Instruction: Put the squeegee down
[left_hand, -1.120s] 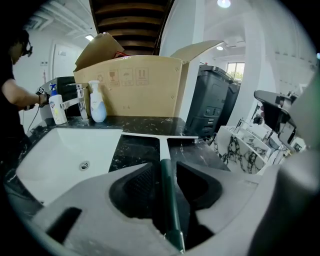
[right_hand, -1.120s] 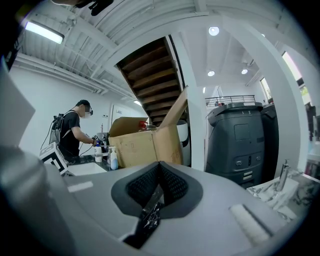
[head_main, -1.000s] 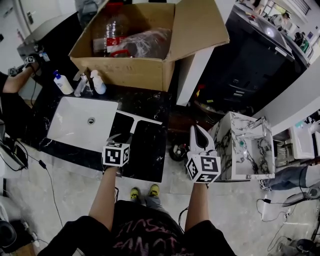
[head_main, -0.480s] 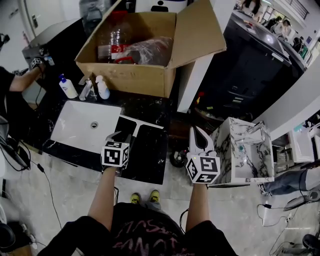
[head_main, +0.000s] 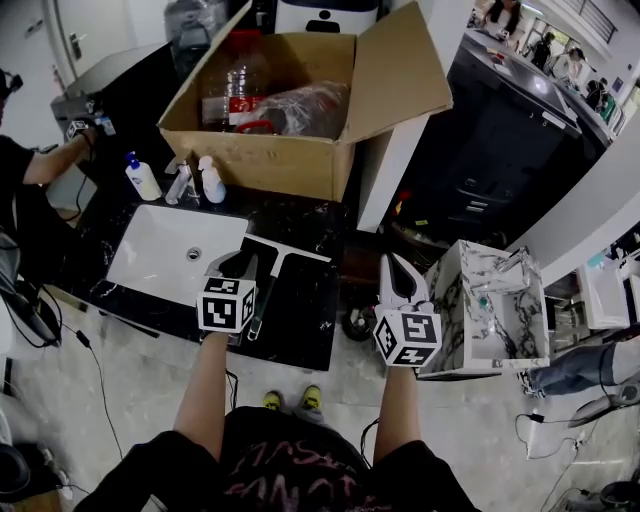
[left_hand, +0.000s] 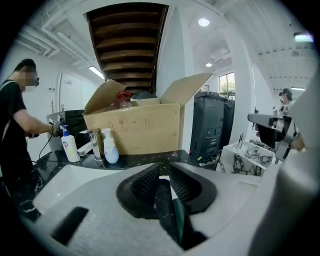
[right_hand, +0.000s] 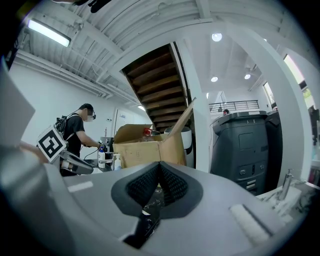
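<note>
In the cardboard box (head_main: 268, 165), plastic bottle (head_main: 236, 92), clear bag (head_main: 306, 108)

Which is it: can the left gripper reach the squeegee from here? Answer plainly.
Probably yes. The squeegee lies uncovered on the black counter right under the left gripper, nothing between. Its empty jaws have just been closing and must reopen.

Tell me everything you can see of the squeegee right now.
The squeegee is T-shaped: a pale cross bar and a slim handle, dark green in the left gripper view. It lies flat on the black marbled counter, right of the white sink, handle toward the person. Only the counter seems to touch it: the left gripper hovers above, its jaws narrowly apart after just closing, gripping nothing.
</note>
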